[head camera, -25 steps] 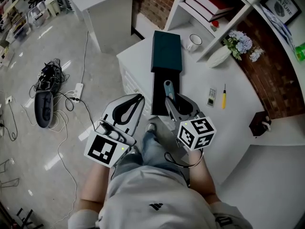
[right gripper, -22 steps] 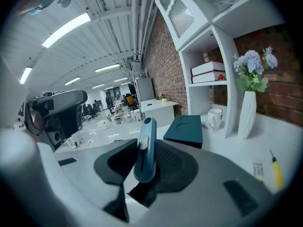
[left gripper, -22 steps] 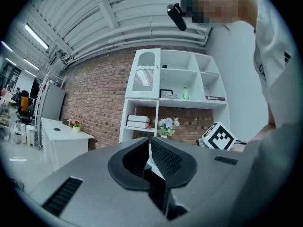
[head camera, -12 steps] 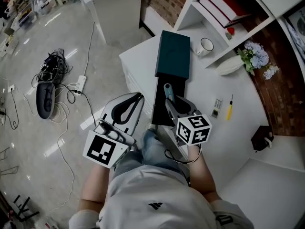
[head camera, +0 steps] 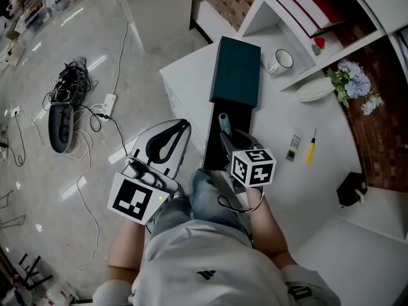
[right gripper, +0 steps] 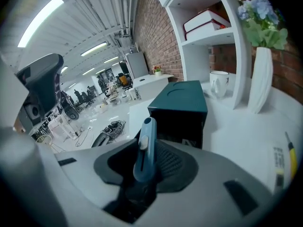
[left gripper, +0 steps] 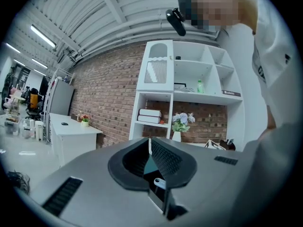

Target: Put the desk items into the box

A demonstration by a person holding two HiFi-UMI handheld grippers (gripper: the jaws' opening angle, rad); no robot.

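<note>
Head view: my right hand-held gripper (head camera: 227, 134) has sunk lower and tipped further down than a second ago. It hangs over the black drawer (head camera: 213, 146) that is pulled out of the teal box (head camera: 236, 71). Its jaws are clamped on the blue cutter (head camera: 224, 121), whose tip points at the box. I judge the cutter is about to be let go into the drawer. The box lies along the left edge of the tabletop (head camera: 280, 190), with the drawer open toward the near edge. I can see nothing in the drawer's dark floor. A screwdriver (head camera: 311, 146) and a remote (head camera: 294, 146) lie out toward the middle, not yet packed. My left hand-held gripper (head camera: 183, 127) sits off the left edge.

Left gripper view: its jaw tips are together and hold nothing.

Right gripper view: the pads press on the cutter's handle (right gripper: 146, 145). The drawer mouth (right gripper: 182, 124) gapes just beyond and looks empty as far as the dark shows.
</note>
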